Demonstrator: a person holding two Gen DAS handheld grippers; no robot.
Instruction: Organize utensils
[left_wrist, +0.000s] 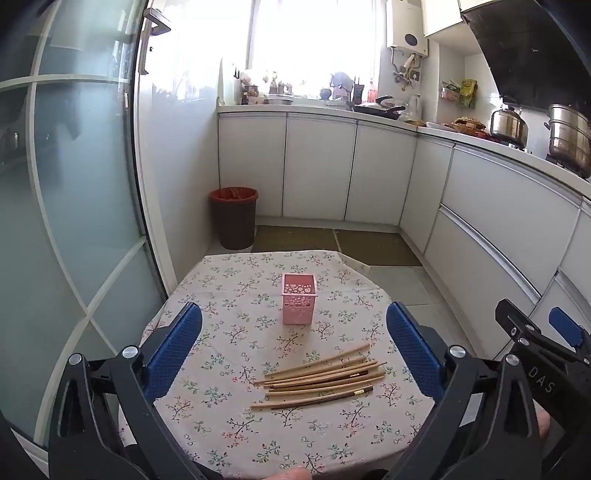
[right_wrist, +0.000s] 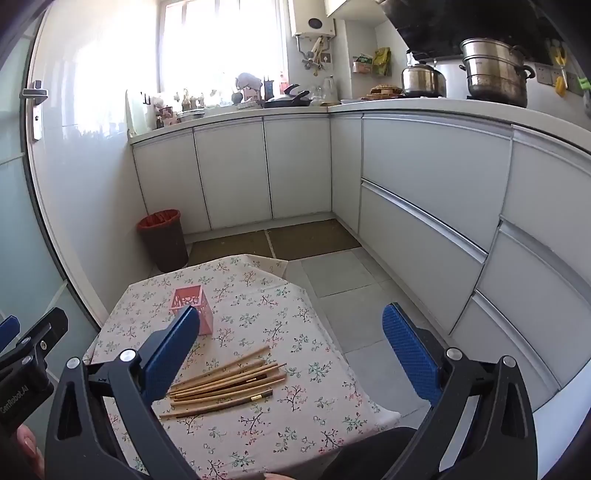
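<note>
A pile of several wooden chopsticks (left_wrist: 325, 378) lies on a small table with a floral cloth (left_wrist: 229, 295). A pink perforated holder (left_wrist: 298, 299) stands upright behind them, empty as far as I can see. My left gripper (left_wrist: 295, 332) is open, held above the table's near side with the chopsticks between its blue fingers. My right gripper (right_wrist: 291, 336) is open too, to the right of the pile (right_wrist: 229, 384); its left finger (right_wrist: 173, 350) overlaps the holder (right_wrist: 195, 306) in view. The right gripper also shows in the left wrist view (left_wrist: 546, 339).
White kitchen cabinets (left_wrist: 321, 162) run along the back and right. A brown bin with a red liner (left_wrist: 235, 218) stands on the floor behind the table. A glass door (left_wrist: 70, 184) is on the left. Pots (right_wrist: 495, 70) sit on the counter.
</note>
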